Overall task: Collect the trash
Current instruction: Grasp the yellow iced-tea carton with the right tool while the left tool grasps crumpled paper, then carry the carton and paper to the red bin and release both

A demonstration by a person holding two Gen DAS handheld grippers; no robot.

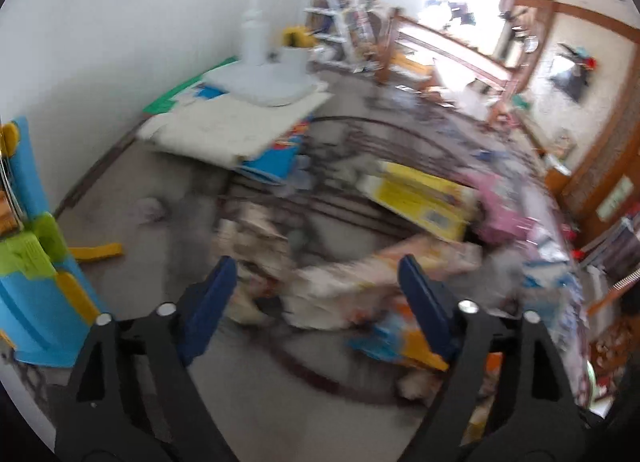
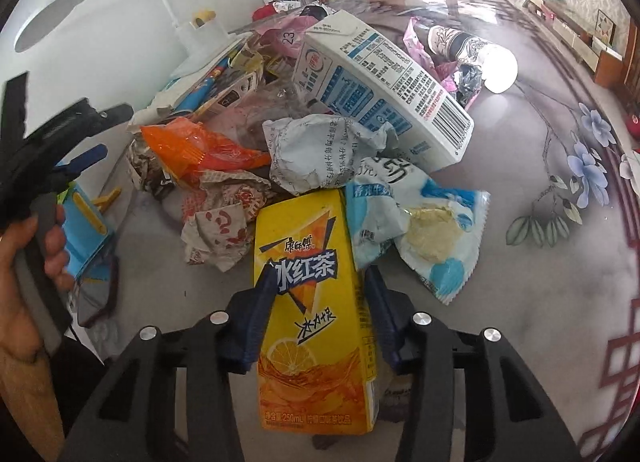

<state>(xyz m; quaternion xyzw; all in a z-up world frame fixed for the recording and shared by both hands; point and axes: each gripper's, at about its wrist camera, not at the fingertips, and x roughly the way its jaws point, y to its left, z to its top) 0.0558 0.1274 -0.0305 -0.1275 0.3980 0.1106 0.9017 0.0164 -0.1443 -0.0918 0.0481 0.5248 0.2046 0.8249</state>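
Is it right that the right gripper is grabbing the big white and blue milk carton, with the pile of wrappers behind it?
Not quite. The right gripper is closed on the yellow iced tea carton, not the milk carton, which lies further back in the pile. The right wrist view shows this. The wrappers are indeed behind it.

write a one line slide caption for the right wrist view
Right gripper clamps a yellow iced tea carton at the edge of a floor trash pile.

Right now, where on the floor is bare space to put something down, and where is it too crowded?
Bare floor lies right of the yellow tea carton, between the blue-white wrapper and the flower pattern. A smaller bare patch lies left of the carton, below the crumpled red-print paper. Beyond the carton, around the milk carton, trash is heaped tightly.
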